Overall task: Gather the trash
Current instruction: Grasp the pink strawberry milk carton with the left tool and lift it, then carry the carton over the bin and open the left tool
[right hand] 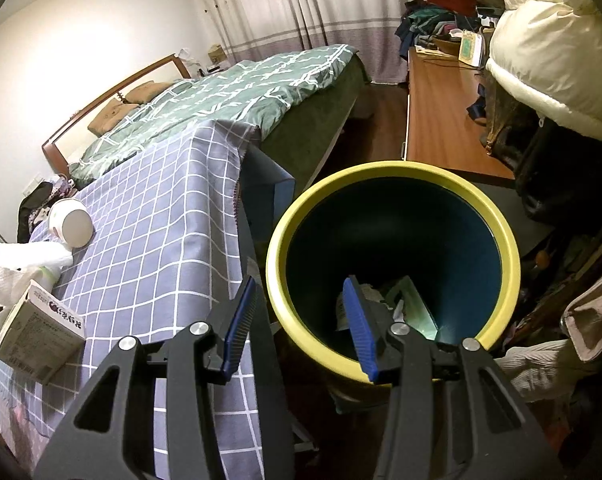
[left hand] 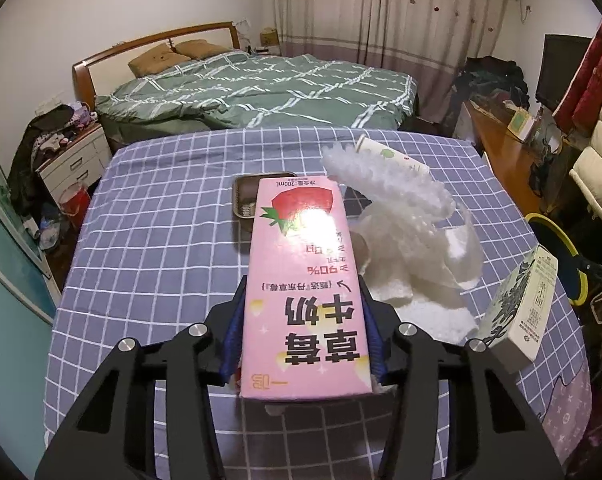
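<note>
A pink strawberry milk carton [left hand: 305, 280] lies lengthwise between the blue pads of my left gripper [left hand: 303, 300], which is shut on its two long sides above the checked tablecloth [left hand: 153, 240]. To its right lie white foam netting and crumpled wrap [left hand: 405, 216], a tipped paper cup [left hand: 389, 156] and a green-and-white carton [left hand: 517, 308]. My right gripper [right hand: 301, 312] stands open and holds nothing, over the near rim of a yellow-rimmed dark bin [right hand: 501, 220]. The bin has some trash [right hand: 405, 300] at the bottom. The right wrist view also shows the cup [right hand: 71, 226], wrap [right hand: 25, 258] and carton [right hand: 41, 332].
A small brown tray [left hand: 245, 196] sits behind the pink carton. The bin's yellow rim [left hand: 557, 232] shows past the table's right edge. A bed [left hand: 261, 88] lies beyond the table, a wooden desk [right hand: 441, 120] and piled clothes to the right.
</note>
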`<move>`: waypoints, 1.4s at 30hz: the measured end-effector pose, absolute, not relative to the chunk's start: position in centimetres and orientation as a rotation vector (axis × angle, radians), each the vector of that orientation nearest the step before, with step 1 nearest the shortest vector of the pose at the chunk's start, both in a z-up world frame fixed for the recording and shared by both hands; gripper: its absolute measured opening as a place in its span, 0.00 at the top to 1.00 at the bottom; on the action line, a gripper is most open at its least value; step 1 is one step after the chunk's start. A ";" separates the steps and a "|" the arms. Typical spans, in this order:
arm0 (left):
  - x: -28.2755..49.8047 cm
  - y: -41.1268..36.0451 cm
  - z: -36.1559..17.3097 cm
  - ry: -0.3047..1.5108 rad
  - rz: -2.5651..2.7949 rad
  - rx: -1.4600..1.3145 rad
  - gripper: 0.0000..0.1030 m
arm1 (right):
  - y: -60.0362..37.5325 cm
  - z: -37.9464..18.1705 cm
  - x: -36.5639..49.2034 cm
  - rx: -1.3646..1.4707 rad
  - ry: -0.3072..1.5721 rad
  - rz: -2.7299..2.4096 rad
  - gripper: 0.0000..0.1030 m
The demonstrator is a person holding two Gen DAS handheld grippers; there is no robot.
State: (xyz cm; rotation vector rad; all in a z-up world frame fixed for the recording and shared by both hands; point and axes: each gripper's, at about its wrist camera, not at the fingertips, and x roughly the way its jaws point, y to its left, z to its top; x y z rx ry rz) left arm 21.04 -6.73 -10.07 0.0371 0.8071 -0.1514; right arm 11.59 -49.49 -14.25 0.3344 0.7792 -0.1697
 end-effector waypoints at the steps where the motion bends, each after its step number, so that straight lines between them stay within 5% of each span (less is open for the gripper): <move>1: 20.8 -6.6 -9.9 0.798 -0.145 0.038 0.53 | -49.5 -14.2 11.6 0.334 0.778 -0.168 0.58; 16: 13.3 -9.2 -3.6 0.683 -0.264 0.074 0.53 | -49.2 -13.3 9.8 0.348 0.742 -0.154 0.58; 27: 12.8 -23.3 -1.7 0.688 -0.619 0.149 0.53 | -52.3 -13.1 5.6 0.362 0.696 -0.275 0.58; 42: 19.9 -47.0 -8.7 0.880 -0.846 0.275 0.53 | -55.7 -13.3 1.2 0.377 0.651 -0.366 0.58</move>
